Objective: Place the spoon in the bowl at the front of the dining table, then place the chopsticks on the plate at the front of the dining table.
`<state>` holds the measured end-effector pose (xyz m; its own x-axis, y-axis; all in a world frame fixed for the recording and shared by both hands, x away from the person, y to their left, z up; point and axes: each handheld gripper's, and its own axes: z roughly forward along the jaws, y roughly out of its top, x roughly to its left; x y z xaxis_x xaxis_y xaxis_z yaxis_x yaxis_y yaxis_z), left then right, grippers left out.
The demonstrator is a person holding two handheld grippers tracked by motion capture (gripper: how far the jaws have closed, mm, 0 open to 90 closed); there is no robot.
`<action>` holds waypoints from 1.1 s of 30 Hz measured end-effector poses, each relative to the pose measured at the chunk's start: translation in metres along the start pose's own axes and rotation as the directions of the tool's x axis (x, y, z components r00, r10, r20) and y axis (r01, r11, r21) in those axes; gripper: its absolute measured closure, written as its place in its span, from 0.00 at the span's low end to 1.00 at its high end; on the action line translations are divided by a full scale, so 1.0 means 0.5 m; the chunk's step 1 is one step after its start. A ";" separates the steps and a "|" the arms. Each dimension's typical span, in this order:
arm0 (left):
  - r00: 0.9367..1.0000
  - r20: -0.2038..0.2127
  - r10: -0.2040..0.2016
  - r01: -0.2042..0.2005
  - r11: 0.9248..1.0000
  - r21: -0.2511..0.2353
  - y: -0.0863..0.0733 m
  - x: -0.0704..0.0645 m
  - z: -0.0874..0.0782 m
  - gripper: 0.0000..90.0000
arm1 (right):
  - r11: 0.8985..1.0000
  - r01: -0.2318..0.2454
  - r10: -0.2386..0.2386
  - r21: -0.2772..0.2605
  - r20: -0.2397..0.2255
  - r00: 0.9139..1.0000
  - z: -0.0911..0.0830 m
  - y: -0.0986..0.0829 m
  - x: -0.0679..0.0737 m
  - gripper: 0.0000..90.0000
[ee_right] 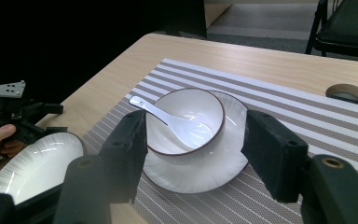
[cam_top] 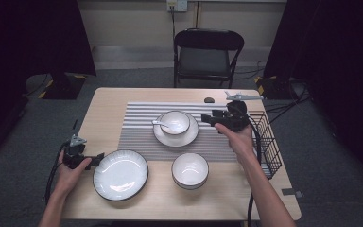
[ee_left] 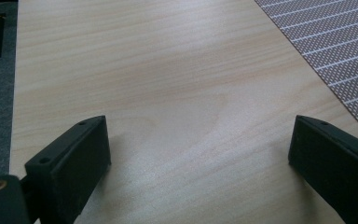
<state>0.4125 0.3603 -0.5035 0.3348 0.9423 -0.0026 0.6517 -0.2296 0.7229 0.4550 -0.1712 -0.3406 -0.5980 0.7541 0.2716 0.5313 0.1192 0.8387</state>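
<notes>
Both were wide open and held nothing: the right hand-held gripper (ee_right: 193, 140) faced the bowl (ee_right: 186, 120) with a spoon (ee_right: 168, 119), and the left hand-held gripper (ee_left: 198, 144) sat low over the bare tabletop (ee_left: 168, 70).

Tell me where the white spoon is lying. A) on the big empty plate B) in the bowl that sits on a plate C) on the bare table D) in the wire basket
B: the spoon rests inside the bowl, which sits on a plate on the striped mat.
</notes>
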 end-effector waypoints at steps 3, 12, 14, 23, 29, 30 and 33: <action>1.000 0.000 -0.001 0.001 1.000 -0.001 0.000 0.000 0.000 0.06 | 1.000 -0.010 0.010 -0.011 0.009 1.000 -0.013 -0.002 -0.011 0.44; 1.000 0.003 0.000 0.000 1.000 -0.001 0.000 0.000 0.000 0.06 | 0.999 -0.039 0.039 -0.028 0.028 0.999 -0.038 -0.010 -0.047 0.45; 1.000 0.003 0.000 0.000 1.000 -0.001 0.000 0.000 0.000 0.06 | 0.999 -0.038 0.038 -0.022 0.038 0.999 -0.039 -0.012 -0.053 0.45; 1.000 0.006 0.006 -0.006 1.000 0.000 0.001 0.002 0.001 0.05 | 0.999 -0.033 0.034 -0.011 0.083 0.996 -0.041 -0.020 -0.070 0.46; 1.000 0.013 0.007 -0.007 1.000 0.000 0.002 0.003 0.002 0.05 | 0.999 -0.049 0.048 0.015 0.079 0.996 -0.047 -0.016 -0.079 0.44; 1.000 0.010 0.010 -0.010 1.000 0.001 0.002 0.004 0.003 0.04 | 0.999 -0.052 0.050 0.017 0.080 0.996 -0.050 -0.015 -0.081 0.43; 1.000 0.010 0.010 -0.010 1.000 0.003 0.002 0.004 0.003 0.04 | 0.998 -0.066 0.064 0.012 0.090 0.994 -0.058 -0.013 -0.089 0.42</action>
<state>0.4150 0.3617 -0.5036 0.3484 0.9373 -0.0025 0.6501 -0.2398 0.7210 0.4610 -0.2244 -0.3444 -0.5063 0.8151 0.2816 0.5766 0.0772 0.8133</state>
